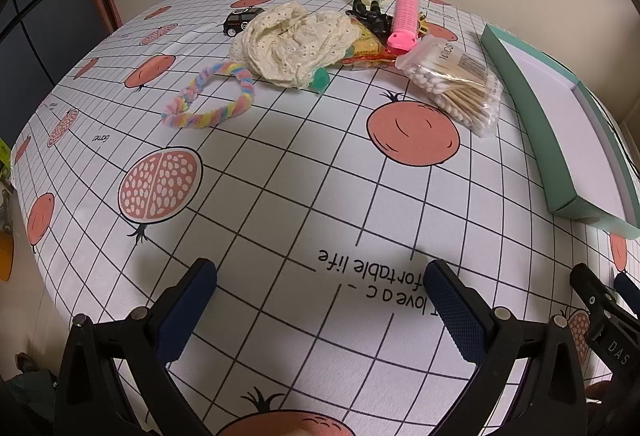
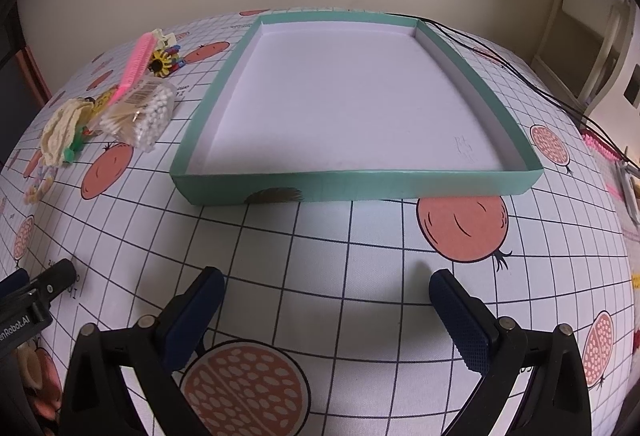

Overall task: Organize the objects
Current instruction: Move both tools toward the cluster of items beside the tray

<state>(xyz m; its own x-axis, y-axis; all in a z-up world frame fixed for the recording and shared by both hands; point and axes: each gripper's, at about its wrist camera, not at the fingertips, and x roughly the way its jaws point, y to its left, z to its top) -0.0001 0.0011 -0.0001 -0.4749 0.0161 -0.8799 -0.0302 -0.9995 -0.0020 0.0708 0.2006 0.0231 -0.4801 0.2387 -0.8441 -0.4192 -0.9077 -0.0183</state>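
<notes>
On the pomegranate-print bench [image 1: 320, 176], both the left gripper [image 1: 320, 296] and right gripper [image 2: 326, 300] hang spread wide and empty; clutter including a cotton-swab bag [image 1: 456, 84] lies at 12 o'clock, the teal tray [image 2: 360, 186] at 2

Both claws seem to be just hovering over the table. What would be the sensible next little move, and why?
Probably the left claw should reach forward to the bag of cotton swabs, the pile's nearest item to the green tray. Both claws are open and hold nothing, and the tray has nothing in it.
</notes>
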